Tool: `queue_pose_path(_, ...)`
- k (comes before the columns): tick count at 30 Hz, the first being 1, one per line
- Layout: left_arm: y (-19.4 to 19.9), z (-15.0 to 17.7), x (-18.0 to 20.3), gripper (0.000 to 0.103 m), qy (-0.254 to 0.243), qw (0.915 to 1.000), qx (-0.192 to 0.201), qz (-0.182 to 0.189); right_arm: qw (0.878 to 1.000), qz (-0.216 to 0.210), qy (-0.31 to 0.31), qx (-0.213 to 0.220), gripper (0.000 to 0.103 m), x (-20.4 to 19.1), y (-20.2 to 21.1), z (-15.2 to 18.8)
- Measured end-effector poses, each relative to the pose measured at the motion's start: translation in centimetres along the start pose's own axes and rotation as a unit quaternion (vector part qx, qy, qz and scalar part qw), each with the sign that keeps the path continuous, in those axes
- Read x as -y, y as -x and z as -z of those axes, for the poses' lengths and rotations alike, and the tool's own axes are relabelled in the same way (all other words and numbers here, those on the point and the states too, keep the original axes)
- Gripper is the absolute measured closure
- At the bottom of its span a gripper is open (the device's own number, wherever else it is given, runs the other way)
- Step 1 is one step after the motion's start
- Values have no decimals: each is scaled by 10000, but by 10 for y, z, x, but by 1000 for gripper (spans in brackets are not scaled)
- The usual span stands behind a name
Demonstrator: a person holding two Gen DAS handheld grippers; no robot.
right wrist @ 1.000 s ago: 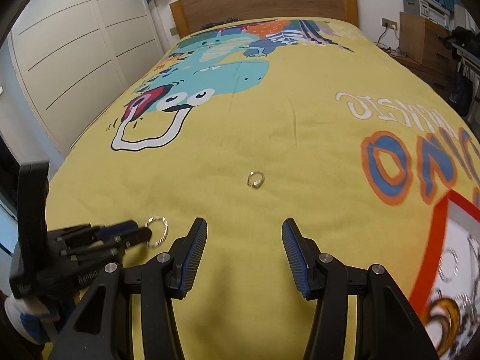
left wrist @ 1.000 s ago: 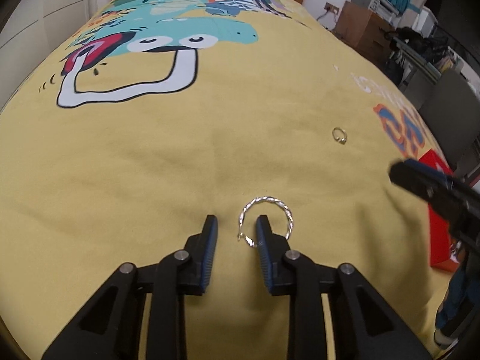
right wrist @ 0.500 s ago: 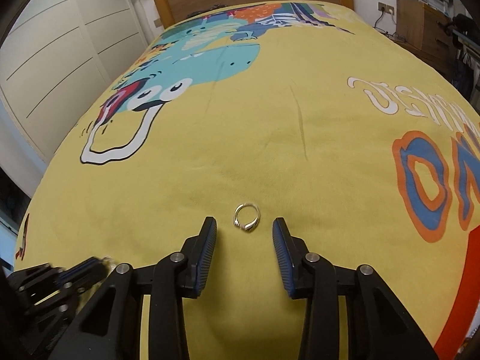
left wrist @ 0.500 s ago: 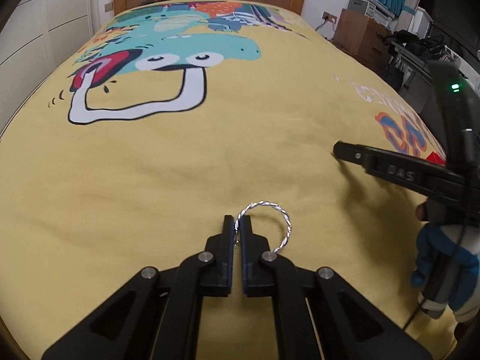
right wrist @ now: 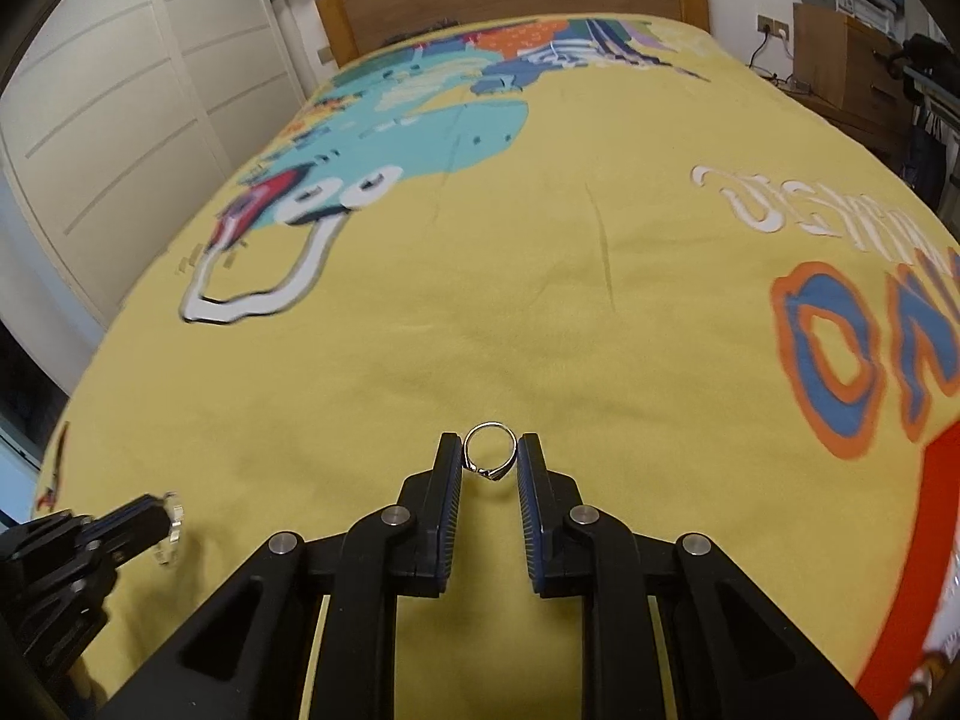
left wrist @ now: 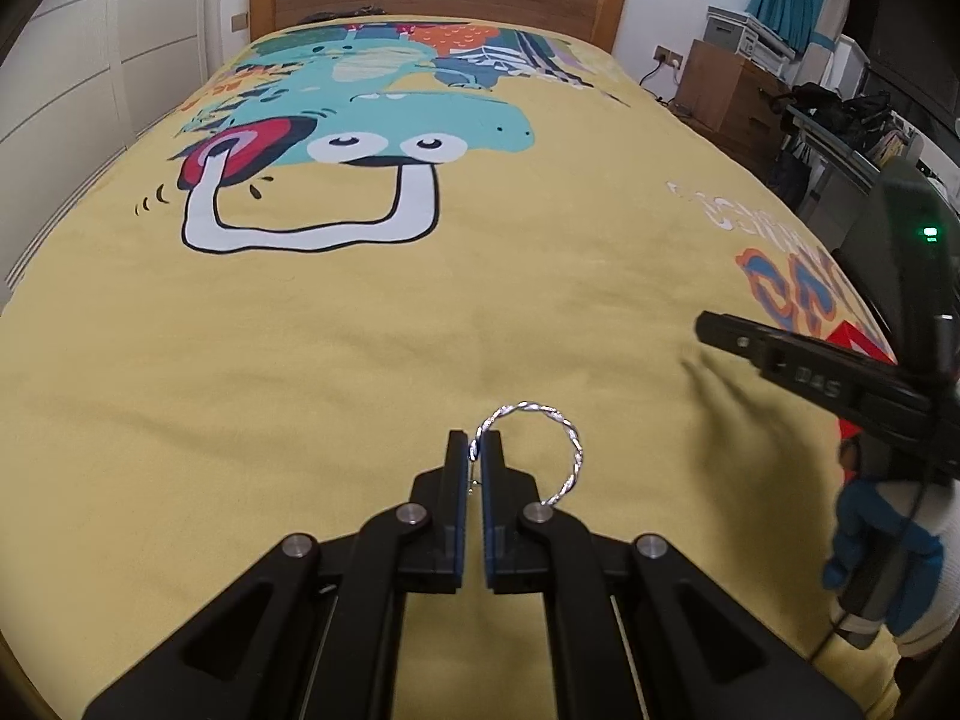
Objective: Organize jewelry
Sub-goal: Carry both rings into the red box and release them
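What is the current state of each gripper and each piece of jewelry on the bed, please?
left gripper: shut on the twisted silver hoop.
twisted silver hoop: pinched at its left edge, raised.
right gripper: shut on the small ring.
small ring: held upright between both pads.

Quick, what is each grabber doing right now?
Left gripper: shut on the twisted silver hoop.
Right gripper: shut on the small ring.

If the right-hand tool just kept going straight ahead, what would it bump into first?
Nothing new: the right tool is already closed on the small silver ring. Beyond it lies only bare yellow printed bedspread, which it would probably graze first, though depth is hard to judge.
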State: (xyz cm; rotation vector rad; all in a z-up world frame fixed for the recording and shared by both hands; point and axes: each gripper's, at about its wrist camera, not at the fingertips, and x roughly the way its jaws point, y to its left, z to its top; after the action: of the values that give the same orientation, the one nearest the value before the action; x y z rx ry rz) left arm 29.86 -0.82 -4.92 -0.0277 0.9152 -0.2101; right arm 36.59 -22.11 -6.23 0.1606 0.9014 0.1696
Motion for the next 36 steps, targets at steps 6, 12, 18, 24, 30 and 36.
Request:
queue_pose_path(6,24,5,31,100,-119,9998,35,163,9996,-96,38,267,84,5,64,17)
queue_pose_path(12,37,11,98,100,-399,9976,18,557,9989,141,-21,437,85,44,125,38)
queue_pose_path(18,30,14,186,100,-808,9914,-110,1021,9963,674,-241,475,84,120,174,62)
queue_pose_path(24,6,10,273,100,-1294,9821,-260,1345,9901,1227,-561,394,84,203,195,77)
queue_pose_path(30,-38,8,330,100,-1560,9777,-572,1284,9887,1336,-682,55,84,253,175,91)
queue_pose_path(36,-71,8,352,100,-1686,9773,-718,1060,9905,1276,-485,-172,84,268,154,96)
